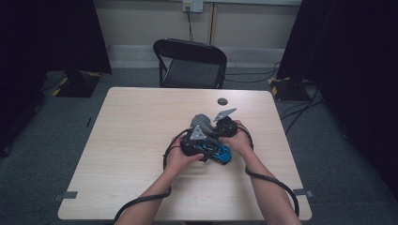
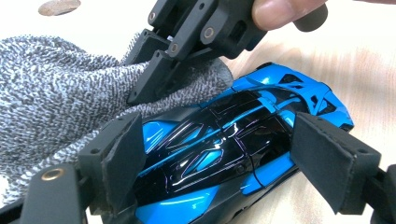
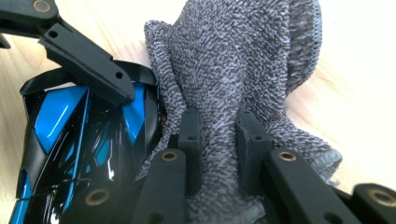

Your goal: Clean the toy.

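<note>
A glossy blue and black toy car (image 1: 217,151) lies on the table in front of the person. My left gripper (image 2: 217,140) straddles the car (image 2: 261,93) across its body, both pads against its sides. A grey knitted cloth (image 3: 243,60) is pinched between the pads of my right gripper (image 3: 218,135), which is shut on it. The cloth (image 2: 51,93) rests against one end of the car (image 3: 60,121), with the right gripper (image 2: 149,88) pointing down at it from above. One left gripper finger (image 3: 88,65) crosses the car's top corner. In the high view the cloth (image 1: 201,120) bunches just beyond both hands.
A small dark round disc (image 1: 222,101) lies on the light wooden table (image 1: 131,136) beyond the hands. A black folding chair (image 1: 192,63) stands behind the far edge. Cables trail from both grippers toward the near edge.
</note>
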Available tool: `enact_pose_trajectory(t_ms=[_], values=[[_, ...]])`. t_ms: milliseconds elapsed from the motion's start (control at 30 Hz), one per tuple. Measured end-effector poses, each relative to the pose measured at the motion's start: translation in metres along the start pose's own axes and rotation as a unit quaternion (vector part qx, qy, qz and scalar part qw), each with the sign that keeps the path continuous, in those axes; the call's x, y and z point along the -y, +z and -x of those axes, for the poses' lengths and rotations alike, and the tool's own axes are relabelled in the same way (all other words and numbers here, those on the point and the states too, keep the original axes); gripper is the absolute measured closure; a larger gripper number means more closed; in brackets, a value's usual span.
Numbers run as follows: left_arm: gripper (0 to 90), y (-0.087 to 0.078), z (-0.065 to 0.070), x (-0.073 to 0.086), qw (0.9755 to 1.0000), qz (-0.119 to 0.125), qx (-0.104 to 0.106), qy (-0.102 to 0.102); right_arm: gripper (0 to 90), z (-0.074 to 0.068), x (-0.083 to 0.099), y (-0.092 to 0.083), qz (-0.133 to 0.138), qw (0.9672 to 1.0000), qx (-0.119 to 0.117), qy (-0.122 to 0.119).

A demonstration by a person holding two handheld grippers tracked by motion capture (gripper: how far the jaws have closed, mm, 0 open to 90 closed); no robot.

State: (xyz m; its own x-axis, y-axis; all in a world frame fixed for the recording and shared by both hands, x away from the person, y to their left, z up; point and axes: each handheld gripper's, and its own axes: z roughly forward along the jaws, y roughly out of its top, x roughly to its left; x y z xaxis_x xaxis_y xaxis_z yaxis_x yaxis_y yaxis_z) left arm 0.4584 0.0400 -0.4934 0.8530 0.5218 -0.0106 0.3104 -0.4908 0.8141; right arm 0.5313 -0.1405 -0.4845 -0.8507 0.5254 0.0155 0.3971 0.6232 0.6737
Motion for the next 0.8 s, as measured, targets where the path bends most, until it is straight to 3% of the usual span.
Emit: enact_pose_trajectory(t_ms=[800], values=[[18.1, -0.0002, -0.0007, -0.0004, 1.0000, -0.002, 0.002, 0.002, 74.7, 0.0017, 0.0051, -0.0081, -0.012, 0.9997, -0.016, -0.012]])
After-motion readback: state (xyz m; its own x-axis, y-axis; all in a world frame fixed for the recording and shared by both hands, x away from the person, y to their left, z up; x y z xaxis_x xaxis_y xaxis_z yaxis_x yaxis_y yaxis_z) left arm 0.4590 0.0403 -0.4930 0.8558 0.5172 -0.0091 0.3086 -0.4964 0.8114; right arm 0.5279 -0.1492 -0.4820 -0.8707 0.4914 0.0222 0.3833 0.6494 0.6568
